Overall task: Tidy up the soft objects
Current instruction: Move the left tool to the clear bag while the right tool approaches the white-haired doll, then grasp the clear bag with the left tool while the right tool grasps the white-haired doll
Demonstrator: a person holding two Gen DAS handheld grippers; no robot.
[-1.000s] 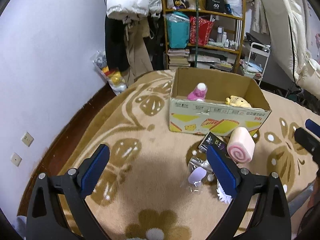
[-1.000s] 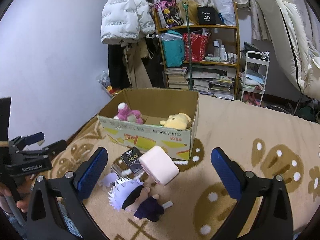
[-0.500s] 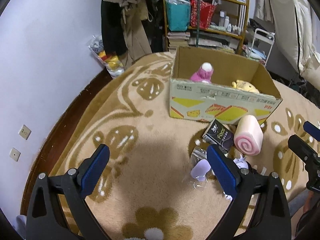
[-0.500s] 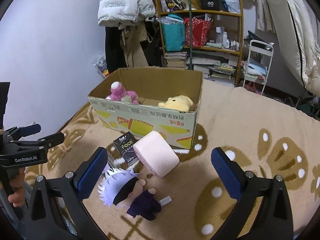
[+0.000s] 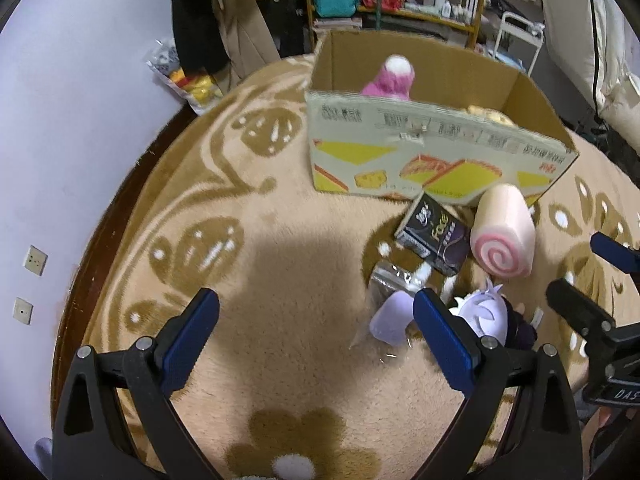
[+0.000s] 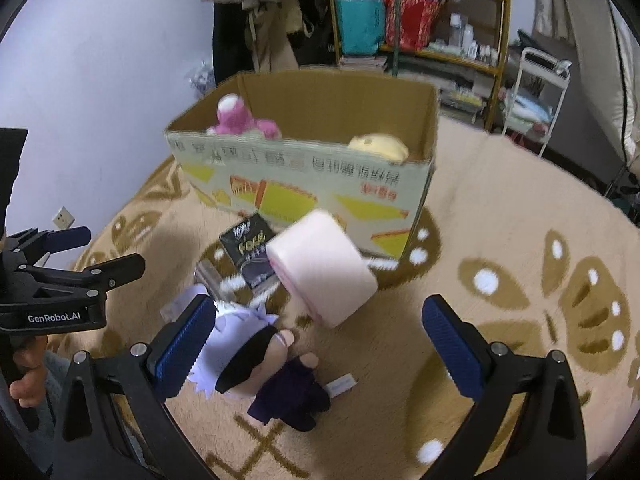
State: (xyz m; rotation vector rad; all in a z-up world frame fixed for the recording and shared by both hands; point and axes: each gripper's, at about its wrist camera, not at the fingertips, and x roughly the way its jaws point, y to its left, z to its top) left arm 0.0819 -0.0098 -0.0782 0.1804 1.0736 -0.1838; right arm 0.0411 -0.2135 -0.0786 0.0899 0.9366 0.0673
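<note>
Both grippers have moved lower and closer to the toys than a second ago. The left gripper (image 5: 316, 340) and the right gripper (image 6: 318, 342) each hang wide open and empty above the patterned rug (image 5: 280, 240). One cardboard box (image 6: 312, 184) holds two plush toys: a pink one (image 6: 240, 120) and a yellow one (image 6: 378, 146). Three things lie just in front of the box: one pink swirl-roll cushion (image 6: 322, 272), one white-haired doll (image 6: 260, 364) in dark clothes, and one black packet (image 6: 250, 248), touching the cushion.
</note>
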